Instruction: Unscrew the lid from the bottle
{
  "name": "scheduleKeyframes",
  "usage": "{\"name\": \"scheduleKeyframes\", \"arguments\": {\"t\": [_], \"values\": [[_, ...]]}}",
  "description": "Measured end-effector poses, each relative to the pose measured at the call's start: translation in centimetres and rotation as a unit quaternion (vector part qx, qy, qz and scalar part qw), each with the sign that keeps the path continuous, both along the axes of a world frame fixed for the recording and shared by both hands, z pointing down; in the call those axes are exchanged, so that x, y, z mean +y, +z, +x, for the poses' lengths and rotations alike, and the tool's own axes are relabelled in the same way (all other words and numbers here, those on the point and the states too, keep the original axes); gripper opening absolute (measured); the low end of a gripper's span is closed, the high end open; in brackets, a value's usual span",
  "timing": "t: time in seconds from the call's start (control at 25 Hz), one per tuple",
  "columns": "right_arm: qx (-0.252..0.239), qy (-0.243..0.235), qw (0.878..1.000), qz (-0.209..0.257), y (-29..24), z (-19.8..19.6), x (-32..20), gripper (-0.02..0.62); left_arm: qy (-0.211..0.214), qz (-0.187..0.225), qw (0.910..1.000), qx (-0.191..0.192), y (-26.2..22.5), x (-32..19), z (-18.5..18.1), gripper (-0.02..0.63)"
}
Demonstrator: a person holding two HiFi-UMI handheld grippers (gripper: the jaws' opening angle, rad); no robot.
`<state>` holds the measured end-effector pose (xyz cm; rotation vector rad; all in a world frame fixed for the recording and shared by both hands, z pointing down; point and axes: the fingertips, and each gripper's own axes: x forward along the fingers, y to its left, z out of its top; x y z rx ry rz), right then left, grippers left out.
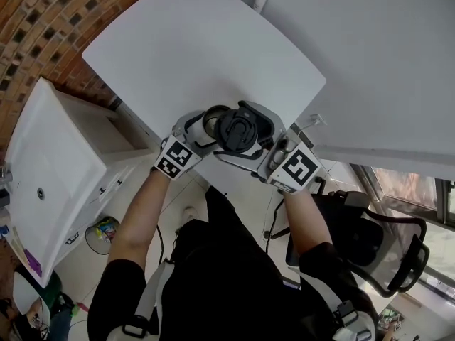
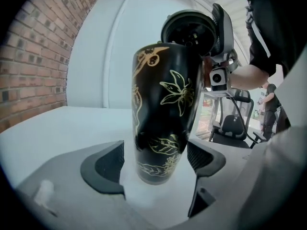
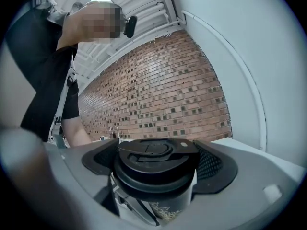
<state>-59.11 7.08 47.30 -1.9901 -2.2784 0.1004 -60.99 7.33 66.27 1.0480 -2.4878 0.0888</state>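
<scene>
Bottle: the bottle (image 2: 160, 114) is black with gold flowers and leaves. It stands upright between the two grippers, above the near edge of the white table (image 1: 199, 41).
Left gripper: the left gripper (image 2: 156, 163) is clamped on the bottle's lower body, with a dark pad on either side just above the base.
Lid: the black lid (image 3: 152, 153) has a flip tab on top. It sits tilted at the bottle's top and shifted toward the right gripper, so part of its hollow underside shows in the left gripper view.
Right gripper: the right gripper (image 3: 156, 163) grasps the lid by its sides, with the patterned bottle directly beneath.
Contents: in the head view a pale ring beside the lid looks like the mouth. Its inside is dark, so I cannot tell what it holds.
Edges: both grippers meet at the table's near rounded edge, close to the person's body.
Open room: the tabletop beyond is bare. A white cabinet (image 1: 50, 162) stands to the left by the brick wall (image 1: 43, 13), and a black chair (image 1: 370, 240) stands lower right.
</scene>
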Motion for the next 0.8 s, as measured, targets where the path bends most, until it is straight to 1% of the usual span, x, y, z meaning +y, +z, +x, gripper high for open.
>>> {"name": "scheduleKeyframes", "arguments": {"t": [0.12,0.32,0.48,0.56,0.64,0.72,0.76,0.8], "values": [[-0.001,-0.004,1.000,-0.001,0.7,0.2,0.1,0.475,-0.015,0.001,0.9998,0.011,0.8,1.2,0.9,0.420],[-0.019,-0.004,1.000,0.001,-0.3,0.3,-0.1,0.475,-0.013,-0.014,0.9998,0.012,0.3,2.8,2.3,0.419],[-0.039,0.006,0.999,-0.009,-2.2,1.8,-1.0,0.475,-0.001,-0.020,0.9997,-0.016,-2.2,2.8,3.7,0.419],[-0.047,0.010,0.999,-0.016,-4.0,3.5,-1.4,0.474,0.011,-0.003,0.9996,-0.024,-4.1,2.3,5.1,0.416],[-0.068,0.009,0.998,-0.008,-5.8,6.0,-1.3,0.474,0.021,0.023,0.9990,-0.030,-6.7,1.9,7.1,0.414],[-0.085,0.009,0.996,-0.001,-7.5,9.0,-1.4,0.474,0.020,0.043,0.9976,-0.050,-9.9,1.9,9.7,0.398],[-0.087,0.010,0.996,-0.005,-8.5,10.6,-1.5,0.475,0.013,0.049,0.9967,-0.064,-11.5,2.2,11.2,0.339],[-0.085,0.011,0.996,-0.012,-9.6,12.1,-1.7,0.474,0.003,0.050,0.9957,-0.078,-13.2,2.6,12.5,0.132]]}}
